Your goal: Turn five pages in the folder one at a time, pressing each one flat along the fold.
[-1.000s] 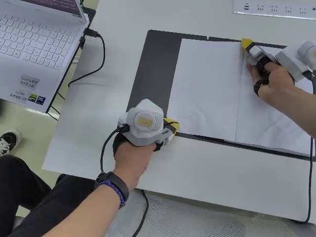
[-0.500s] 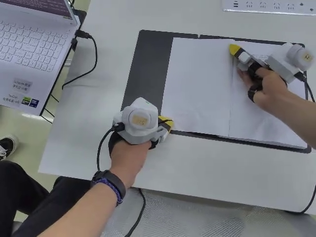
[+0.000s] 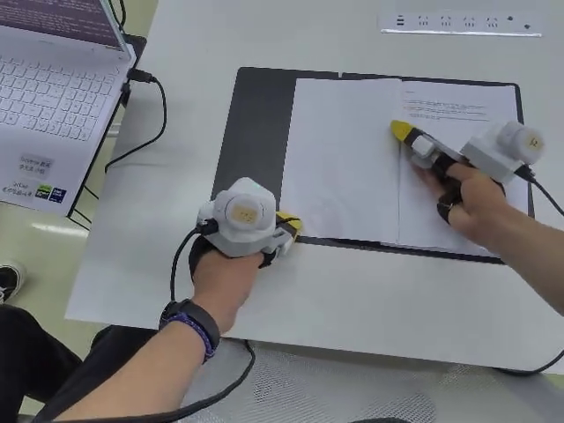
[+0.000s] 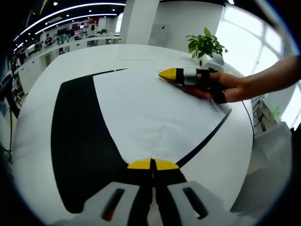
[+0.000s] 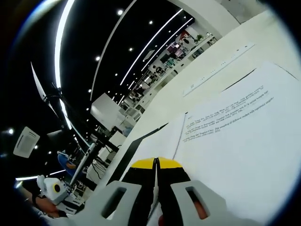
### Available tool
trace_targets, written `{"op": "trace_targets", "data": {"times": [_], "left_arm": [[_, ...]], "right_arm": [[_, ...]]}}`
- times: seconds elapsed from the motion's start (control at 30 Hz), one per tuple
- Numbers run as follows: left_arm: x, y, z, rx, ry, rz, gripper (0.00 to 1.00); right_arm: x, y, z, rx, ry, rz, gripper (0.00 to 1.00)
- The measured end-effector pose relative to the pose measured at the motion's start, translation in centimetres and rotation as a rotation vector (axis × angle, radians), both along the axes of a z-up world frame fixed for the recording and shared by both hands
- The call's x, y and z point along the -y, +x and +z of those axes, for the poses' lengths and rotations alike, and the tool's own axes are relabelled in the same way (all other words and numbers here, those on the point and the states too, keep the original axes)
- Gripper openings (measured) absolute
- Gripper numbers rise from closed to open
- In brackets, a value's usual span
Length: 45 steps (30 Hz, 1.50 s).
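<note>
A black folder (image 3: 260, 132) lies open on the white table, with a blank left page (image 3: 339, 159) and a printed right page (image 3: 458, 115). My right gripper (image 3: 401, 130) is shut, its yellow tips resting on the fold between the pages, about a third of the way down. The right gripper view shows the shut right gripper (image 5: 156, 163) low over the paper (image 5: 235, 136). My left gripper (image 3: 291, 225) is shut, tips at the near left corner of the left page. In its own view, the left gripper (image 4: 152, 164) touches the page edge (image 4: 155, 117), and the right gripper (image 4: 169, 74) lies across the sheet.
An open laptop (image 3: 53, 97) sits at the far left with a black cable (image 3: 163, 97) running beside the folder. A white power strip (image 3: 458, 22) lies beyond the folder. The table's near edge (image 3: 352, 352) is close to the person. A potted plant (image 4: 204, 44) stands beyond.
The right gripper has slid down the fold from the folder's top edge toward the person. The left gripper has stayed at the page corner. The head camera has shifted.
</note>
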State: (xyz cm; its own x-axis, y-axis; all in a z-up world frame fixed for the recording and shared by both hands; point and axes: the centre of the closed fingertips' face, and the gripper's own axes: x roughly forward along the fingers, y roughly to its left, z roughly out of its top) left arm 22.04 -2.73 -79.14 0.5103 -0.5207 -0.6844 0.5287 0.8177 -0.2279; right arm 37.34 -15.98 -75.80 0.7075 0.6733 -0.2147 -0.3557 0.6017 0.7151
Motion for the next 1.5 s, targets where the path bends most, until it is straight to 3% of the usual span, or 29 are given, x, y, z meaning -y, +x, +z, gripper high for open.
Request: {"op": "trace_targets", "data": {"times": [0.07,0.47,0.93,1.2,1.5], "left_arm": [[0.0,0.0,0.0,-0.004,0.007,-0.006,0.0],[0.1,0.1,0.0,0.0,0.007,-0.003,0.0],[0.2,0.0,0.1,0.004,-0.006,-0.005,0.0],[0.2,0.0,0.1,0.009,-0.015,-0.004,0.0],[0.2,-0.1,0.2,0.013,-0.014,-0.005,0.0]], "right_arm": [[0.3,-0.1,-0.3,-0.001,0.002,0.007,0.0],[-0.4,-7.2,0.2,-0.003,0.003,0.041,0.0],[-0.8,-13.2,0.0,-0.024,0.012,0.073,0.0],[-0.7,-15.0,-0.1,-0.033,0.014,0.07,0.0],[-0.1,-14.9,-0.8,-0.043,0.018,0.071,0.0]]}}
